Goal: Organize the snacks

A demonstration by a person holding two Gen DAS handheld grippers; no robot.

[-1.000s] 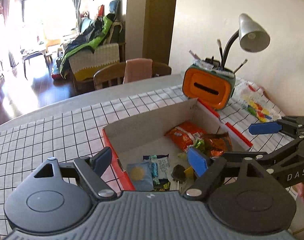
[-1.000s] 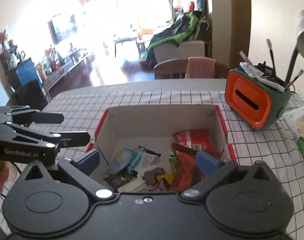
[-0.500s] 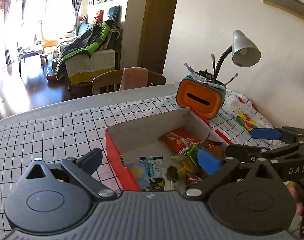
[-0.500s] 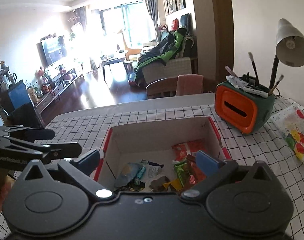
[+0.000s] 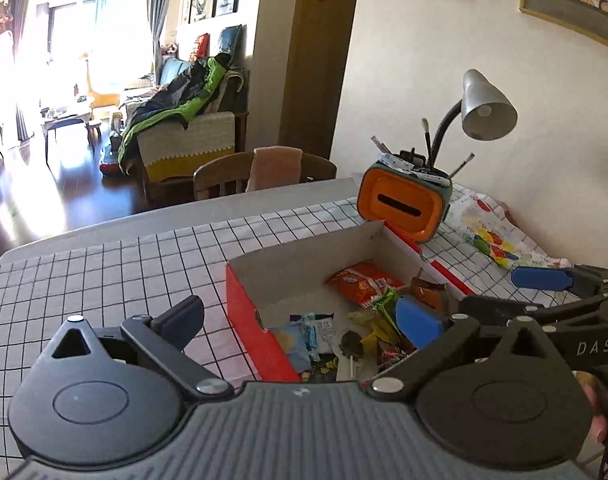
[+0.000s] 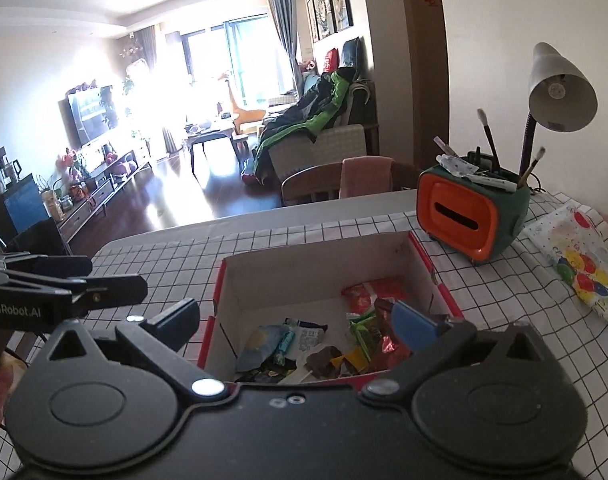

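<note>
A red cardboard box (image 5: 246,312) with an open top sits on the black-and-white checked tablecloth (image 5: 104,276), its long axis running from the near edge of the table away toward the orange-and-green desk organizer (image 5: 403,204) at its far right corner. Loose snacks lie on the box floor: an orange snack packet (image 5: 361,282) in the far right part, lying flat with its length slanting toward the far right corner, a green wrapper (image 6: 363,330) and a brown foil wrapper (image 6: 387,334) just beside it, a pale blue packet (image 6: 258,346) toward the near left, and a lollipop (image 5: 351,346) with its stick pointing toward the near wall.

The left gripper (image 5: 300,320) hangs above the box's near left corner, jaws spread wide and holding nothing. The right gripper (image 6: 294,322) hangs over the near end of the box, jaws likewise spread wide and empty. Each shows at the edge of the other's view.

A grey gooseneck lamp (image 6: 559,92) stands behind the organizer, and a balloon-printed sheet (image 6: 579,264) lies to its right
</note>
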